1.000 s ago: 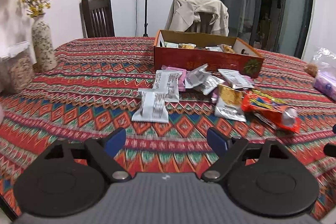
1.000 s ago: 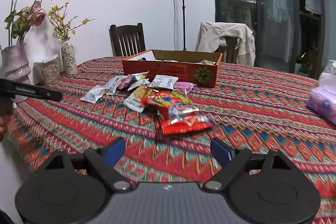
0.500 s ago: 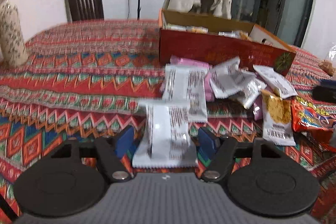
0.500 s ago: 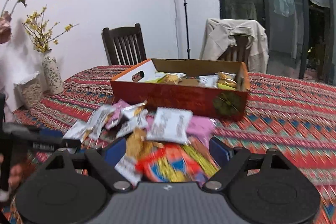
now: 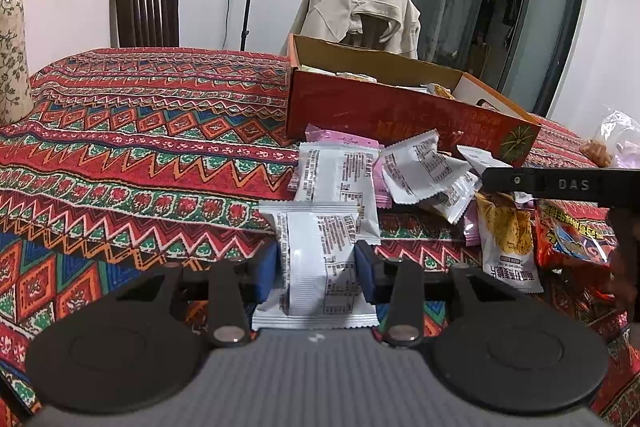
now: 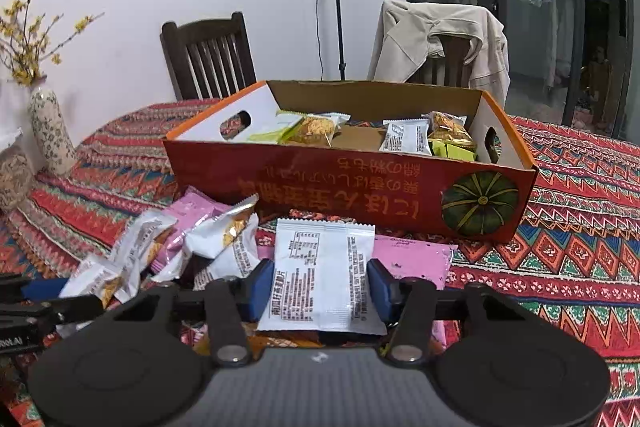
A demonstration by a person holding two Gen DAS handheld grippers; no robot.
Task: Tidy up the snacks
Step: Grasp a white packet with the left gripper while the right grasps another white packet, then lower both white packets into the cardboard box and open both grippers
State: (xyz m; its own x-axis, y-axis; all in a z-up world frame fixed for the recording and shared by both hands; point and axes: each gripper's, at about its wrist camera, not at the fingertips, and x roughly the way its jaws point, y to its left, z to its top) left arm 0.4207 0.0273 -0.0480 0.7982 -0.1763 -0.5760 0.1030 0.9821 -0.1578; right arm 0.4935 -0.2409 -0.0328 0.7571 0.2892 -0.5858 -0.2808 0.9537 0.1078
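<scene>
left gripper is closing its blue pads against a white snack packet lying on the tablecloth | right gripper is bracketing another white packet lying just before the red box, grip uncertain

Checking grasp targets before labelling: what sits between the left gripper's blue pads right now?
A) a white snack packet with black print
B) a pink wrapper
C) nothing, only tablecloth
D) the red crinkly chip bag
A. In the left wrist view, the left gripper has its blue pads on either side of the white snack packet with black print, which lies on the patterned red tablecloth nearest the camera.
</scene>
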